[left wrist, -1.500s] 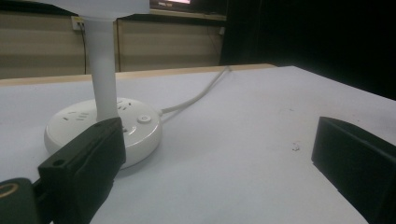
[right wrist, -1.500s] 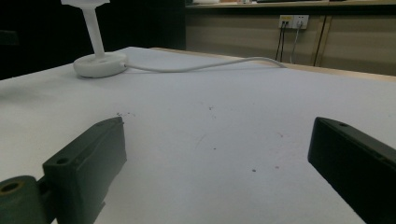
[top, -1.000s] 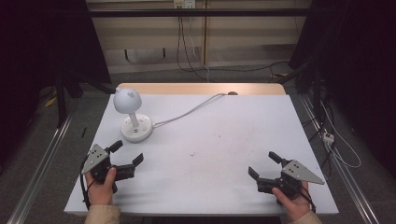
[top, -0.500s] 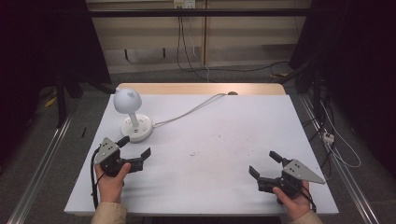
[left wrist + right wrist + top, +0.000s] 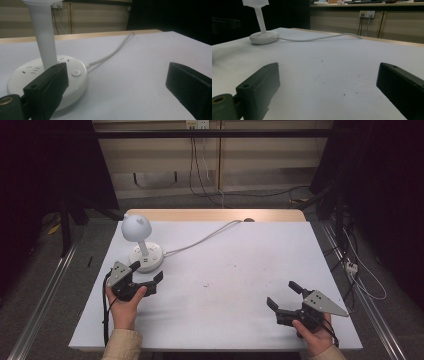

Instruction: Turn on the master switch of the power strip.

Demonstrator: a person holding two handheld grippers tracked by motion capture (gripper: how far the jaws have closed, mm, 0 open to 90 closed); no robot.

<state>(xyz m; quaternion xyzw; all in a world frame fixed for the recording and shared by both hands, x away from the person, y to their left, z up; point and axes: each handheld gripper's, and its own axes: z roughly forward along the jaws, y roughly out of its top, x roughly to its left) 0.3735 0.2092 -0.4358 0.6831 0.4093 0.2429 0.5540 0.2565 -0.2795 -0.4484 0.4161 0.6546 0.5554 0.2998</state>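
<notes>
The work looks barely begun: the left gripper (image 5: pixel 146 274), jaws wide apart and holding nothing, sits just beside the lamp (image 5: pixel 142 245) at the frame's left; the right gripper (image 5: pixel 284 296), equally spread and empty, waits lower right; no containers appear on the table (image 5: pixel 240 265).

Lamp (image 5: pixel 142 247) w/ cord (image 5: pixel 202 240) blocks far-left tabletop (image 5: pixel 240 285), just beyond left tool (image 5: pixel 147 274); centre & right lie open.

Left gripper (image 5: pixel 147 273) is sitting forward with jaws spread wide; right gripper (image 5: pixel 283 296) is resting low, jaws likewise agape.
</notes>
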